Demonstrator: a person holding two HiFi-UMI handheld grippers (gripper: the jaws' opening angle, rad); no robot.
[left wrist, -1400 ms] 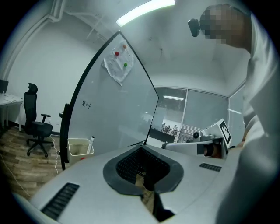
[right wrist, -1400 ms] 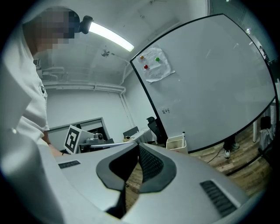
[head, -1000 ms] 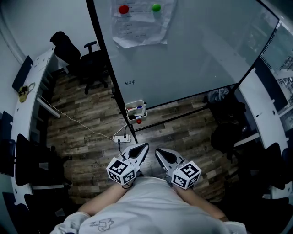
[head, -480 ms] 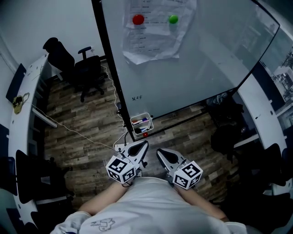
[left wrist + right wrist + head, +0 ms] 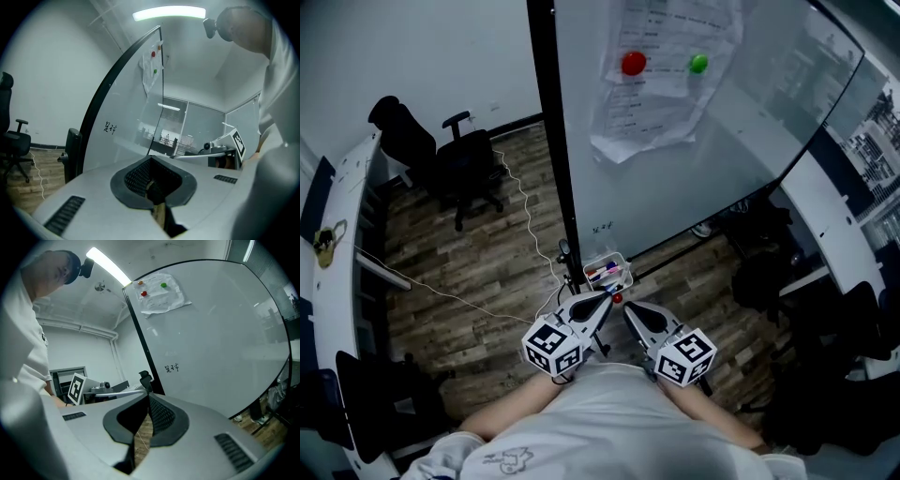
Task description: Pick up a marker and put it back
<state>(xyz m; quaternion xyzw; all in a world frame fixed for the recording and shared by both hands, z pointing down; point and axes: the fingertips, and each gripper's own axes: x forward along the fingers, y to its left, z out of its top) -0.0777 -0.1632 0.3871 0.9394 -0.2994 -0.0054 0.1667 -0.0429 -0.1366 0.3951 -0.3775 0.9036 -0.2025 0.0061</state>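
Left tongs (image 5: 600,300): closed, with nothing between the jaws; in the left gripper view (image 5: 151,160) the two jaws met at the tip. They were held low in front of the person's body and pointed to the whiteboard.
Right tongs (image 5: 629,308): also closed and empty; the right gripper view (image 5: 149,396) showed only a thin slit between the jaws. They were just beside the left tongs, tips near each other but apart.
Markers (image 5: 604,275): inside a small white basket, not touched by any tongs, just ahead of both tips.
Marker axis: they lay flat, and the long axis seemed to run along the lower edge of the board; which end was the cap I could not tell, the view was too small.
Basket (image 5: 624,260): at the lower left corner of the whiteboard, beside its dark frame post.
Whiteboard (image 5: 741,150): upright, with a paper sheet (image 5: 661,103) held by a red magnet (image 5: 633,64) and a green magnet (image 5: 698,64).
Room: a black office chair (image 5: 467,159) stood on the wooden floor (image 5: 487,262), well apart on the left.
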